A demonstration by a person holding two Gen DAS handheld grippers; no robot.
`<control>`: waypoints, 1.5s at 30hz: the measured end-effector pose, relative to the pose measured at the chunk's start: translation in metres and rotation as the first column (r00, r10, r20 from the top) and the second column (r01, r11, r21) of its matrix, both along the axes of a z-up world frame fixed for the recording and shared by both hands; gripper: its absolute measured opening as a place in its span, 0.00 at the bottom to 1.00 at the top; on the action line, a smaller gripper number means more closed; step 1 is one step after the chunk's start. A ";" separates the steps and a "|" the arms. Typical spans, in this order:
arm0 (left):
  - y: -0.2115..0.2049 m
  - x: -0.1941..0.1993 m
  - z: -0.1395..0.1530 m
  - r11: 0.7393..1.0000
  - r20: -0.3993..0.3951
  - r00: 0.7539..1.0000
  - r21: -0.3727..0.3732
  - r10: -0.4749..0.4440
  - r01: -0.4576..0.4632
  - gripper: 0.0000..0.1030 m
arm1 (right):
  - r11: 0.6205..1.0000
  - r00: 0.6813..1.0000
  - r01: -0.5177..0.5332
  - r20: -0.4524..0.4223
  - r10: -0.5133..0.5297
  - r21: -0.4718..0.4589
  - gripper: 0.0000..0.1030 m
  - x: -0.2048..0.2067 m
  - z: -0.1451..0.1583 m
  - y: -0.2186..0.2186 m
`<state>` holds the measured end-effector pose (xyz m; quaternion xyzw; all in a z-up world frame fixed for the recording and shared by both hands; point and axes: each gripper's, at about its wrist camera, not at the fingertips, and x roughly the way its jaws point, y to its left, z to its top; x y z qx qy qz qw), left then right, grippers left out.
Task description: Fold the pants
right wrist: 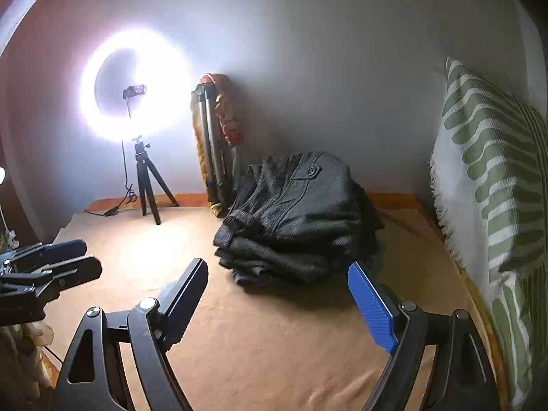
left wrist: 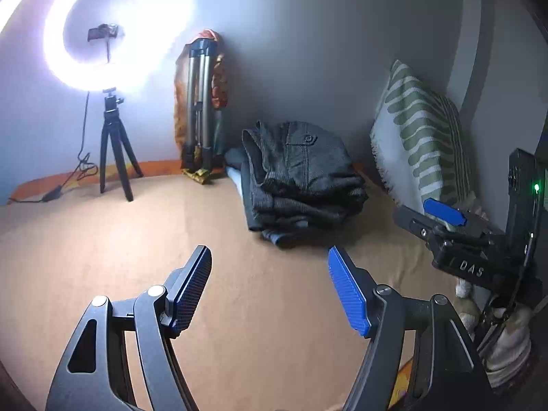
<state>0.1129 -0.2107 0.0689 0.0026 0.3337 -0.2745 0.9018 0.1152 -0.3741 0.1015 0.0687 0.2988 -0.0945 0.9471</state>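
Observation:
A stack of folded dark grey pants [left wrist: 301,178] lies at the far side of the tan surface, near the wall; it also shows in the right wrist view [right wrist: 298,219]. The top pair shows a buttoned pocket. My left gripper [left wrist: 270,284] is open and empty, held above the surface short of the stack. My right gripper [right wrist: 277,301] is open and empty, also short of the stack. The right gripper shows at the right edge of the left wrist view [left wrist: 441,215]; the left gripper shows at the left edge of the right wrist view [right wrist: 58,260].
A lit ring light on a small black tripod [left wrist: 114,144] stands at the back left, its cable trailing on the surface. A folded silver tripod [left wrist: 198,109] leans against the wall. A green-and-white patterned pillow [right wrist: 486,188] stands at the right edge.

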 end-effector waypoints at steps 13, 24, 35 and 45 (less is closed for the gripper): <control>0.029 -0.032 -0.012 0.993 0.076 0.994 0.074 0.084 -0.090 0.78 | 0.998 0.997 0.031 0.068 -0.027 -0.058 1.00 -0.013 -0.005 0.032; 0.045 -0.039 -0.015 0.985 0.056 0.989 0.098 0.136 -0.141 0.78 | 0.999 0.997 0.025 0.067 -0.022 -0.044 1.00 -0.006 -0.017 0.043; 0.043 -0.037 -0.020 0.984 0.059 0.989 0.110 0.136 -0.142 0.78 | 0.997 0.998 0.034 0.059 -0.029 -0.076 1.00 -0.003 -0.023 0.045; 0.038 -0.038 -0.022 0.981 0.060 0.988 0.125 0.143 -0.150 0.78 | 0.997 0.998 0.028 0.055 -0.024 -0.075 1.00 -0.002 -0.025 0.046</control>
